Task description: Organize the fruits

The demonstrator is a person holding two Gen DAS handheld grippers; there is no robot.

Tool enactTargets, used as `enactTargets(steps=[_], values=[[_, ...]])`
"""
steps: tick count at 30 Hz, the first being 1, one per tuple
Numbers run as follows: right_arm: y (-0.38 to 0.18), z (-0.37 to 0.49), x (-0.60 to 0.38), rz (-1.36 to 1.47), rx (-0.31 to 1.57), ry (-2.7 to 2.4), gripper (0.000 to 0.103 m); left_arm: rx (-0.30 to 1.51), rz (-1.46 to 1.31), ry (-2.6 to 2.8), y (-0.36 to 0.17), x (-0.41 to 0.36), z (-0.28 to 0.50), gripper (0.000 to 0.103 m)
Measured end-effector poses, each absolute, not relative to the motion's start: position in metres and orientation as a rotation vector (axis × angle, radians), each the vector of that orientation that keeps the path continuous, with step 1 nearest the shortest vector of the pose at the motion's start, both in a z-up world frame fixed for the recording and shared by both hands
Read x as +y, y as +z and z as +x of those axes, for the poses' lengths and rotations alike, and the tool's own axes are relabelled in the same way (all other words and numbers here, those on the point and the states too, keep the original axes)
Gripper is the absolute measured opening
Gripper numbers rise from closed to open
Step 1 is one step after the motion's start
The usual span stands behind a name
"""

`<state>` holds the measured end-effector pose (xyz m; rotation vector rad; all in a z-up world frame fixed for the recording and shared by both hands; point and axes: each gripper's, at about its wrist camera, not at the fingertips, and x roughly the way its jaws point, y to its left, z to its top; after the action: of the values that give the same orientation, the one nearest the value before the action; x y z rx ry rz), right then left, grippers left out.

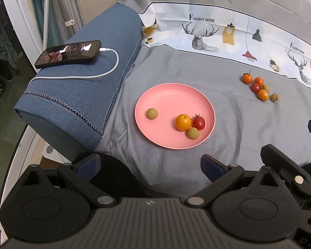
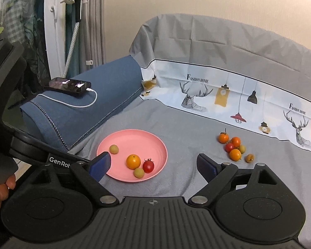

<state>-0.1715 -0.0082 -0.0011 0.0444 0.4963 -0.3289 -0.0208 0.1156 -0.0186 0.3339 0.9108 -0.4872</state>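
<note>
1. Currently, left wrist view: your left gripper hangs above the grey sheet with jaws spread and nothing between them. It sits short of the plate, touching no fruit.
2. Plate contents, same view: four fruits, namely one green fruit lying alone and an orange one, a red tomato and a second green one bunched together.
3. Remaining work: the loose pile of about six fruits lies well apart from the plate, on the sheet near the printed border. Judged roughly two-fifths done.
4. Right wrist view: your right gripper is also spread wide and empty, its left finger over the plate's near rim. The pile lies ahead and to its right.
5. Advice: take the next fruit with the right gripper, which is nearer the pile. Pick an outer piece, such as the brown one, so that the neighbours stay put.
6. Close gently; these fruits likely bruise and roll. Set it down in the bare part of the plate, low, before letting go.
7. Keep the left gripper clear of the phone and its cable.
</note>
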Motion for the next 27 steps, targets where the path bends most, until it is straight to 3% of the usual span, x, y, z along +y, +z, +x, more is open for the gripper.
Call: enactTargets(steps=[27], values=[[-0.0070,-0.1728,-0.0143,0.093,0.507,-0.317,0.093,0.912,0.364,-0.474,-0.0232,0.1146,-0.0237,0.103]])
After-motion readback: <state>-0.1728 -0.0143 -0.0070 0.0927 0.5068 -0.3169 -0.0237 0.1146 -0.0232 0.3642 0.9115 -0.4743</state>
